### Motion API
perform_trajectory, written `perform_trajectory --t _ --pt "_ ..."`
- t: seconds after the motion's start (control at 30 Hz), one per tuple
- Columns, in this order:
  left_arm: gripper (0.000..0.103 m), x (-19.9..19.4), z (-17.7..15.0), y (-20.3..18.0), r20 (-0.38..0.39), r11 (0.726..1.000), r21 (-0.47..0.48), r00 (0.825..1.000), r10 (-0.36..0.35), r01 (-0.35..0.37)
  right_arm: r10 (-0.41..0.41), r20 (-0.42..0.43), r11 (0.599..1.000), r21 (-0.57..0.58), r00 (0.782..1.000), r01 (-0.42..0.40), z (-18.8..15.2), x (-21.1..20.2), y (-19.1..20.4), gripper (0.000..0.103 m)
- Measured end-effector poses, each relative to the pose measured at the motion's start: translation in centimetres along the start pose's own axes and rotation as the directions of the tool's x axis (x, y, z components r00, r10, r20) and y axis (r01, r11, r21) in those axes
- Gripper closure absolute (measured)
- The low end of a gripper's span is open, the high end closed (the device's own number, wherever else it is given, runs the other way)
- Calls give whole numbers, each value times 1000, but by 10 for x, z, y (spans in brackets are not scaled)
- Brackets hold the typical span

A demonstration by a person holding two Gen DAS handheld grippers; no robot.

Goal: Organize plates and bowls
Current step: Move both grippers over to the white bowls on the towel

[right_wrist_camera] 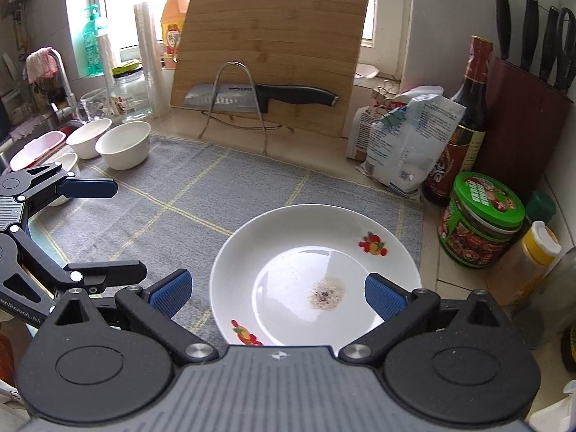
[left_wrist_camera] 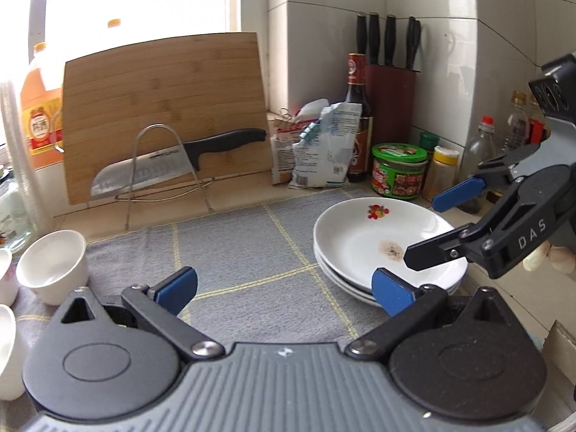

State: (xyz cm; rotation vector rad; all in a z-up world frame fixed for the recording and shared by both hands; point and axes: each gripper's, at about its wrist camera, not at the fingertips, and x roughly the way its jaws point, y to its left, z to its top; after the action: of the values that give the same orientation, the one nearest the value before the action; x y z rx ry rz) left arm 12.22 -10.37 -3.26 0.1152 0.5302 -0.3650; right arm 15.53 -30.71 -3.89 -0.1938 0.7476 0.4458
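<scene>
A stack of white plates [left_wrist_camera: 378, 241] with fruit prints and a brown stain sits on the grey mat [left_wrist_camera: 244, 252] at the right; it also shows in the right wrist view [right_wrist_camera: 309, 255]. My left gripper [left_wrist_camera: 284, 288] is open and empty over the mat, left of the stack. My right gripper [right_wrist_camera: 277, 293] is open and empty just above the near rim of the top plate; it also shows in the left wrist view [left_wrist_camera: 428, 232]. White bowls [right_wrist_camera: 124, 144] stand at the mat's left edge; one of them [left_wrist_camera: 54, 264] shows in the left wrist view.
A cutting board [right_wrist_camera: 270, 54] and a knife [right_wrist_camera: 259, 95] on a wire rack stand behind the mat. Bags [right_wrist_camera: 406, 140], a sauce bottle [right_wrist_camera: 464, 122], a green-lidded jar [right_wrist_camera: 482, 216] and a knife block [right_wrist_camera: 522, 122] crowd the right. A sink [right_wrist_camera: 32, 126] is at far left.
</scene>
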Motion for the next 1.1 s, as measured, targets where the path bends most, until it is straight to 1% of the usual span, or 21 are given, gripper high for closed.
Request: perform_trajectory --t 0.07,0.17,0.33,0.47,0.7,0.83,1.0,1.1 --pt "1 -11 -4 4 -8 998 -4 998 61 -61 45 -1 999 -14 999 -45 1 6 5 0" --pt "1 -21 -12 14 -44 991 -26 990 131 -132 104 -5 994 -39 995 -104 4 15 16 0" --pt "1 -35 -25 36 -85 976 -82 977 196 -203 159 -3 982 -99 987 -158 9 22 44 0" --pt "1 -43 -34 58 -96 969 -119 974 206 -216 178 -11 976 -125 984 -178 11 32 63 0" --pt "1 -56 -50 106 -111 976 -90 976 186 -196 168 -37 978 -117 985 -171 19 59 107 0" --pt "1 -63 -59 142 -125 981 -98 980 158 -170 164 -49 978 -119 985 -169 27 75 144 0" --pt "1 -71 -68 186 -131 987 -79 983 127 -138 159 -85 978 -121 984 -169 33 103 191 0" --pt "1 -71 -73 210 -145 989 -69 982 118 -129 163 -98 977 -122 982 -174 38 117 216 0"
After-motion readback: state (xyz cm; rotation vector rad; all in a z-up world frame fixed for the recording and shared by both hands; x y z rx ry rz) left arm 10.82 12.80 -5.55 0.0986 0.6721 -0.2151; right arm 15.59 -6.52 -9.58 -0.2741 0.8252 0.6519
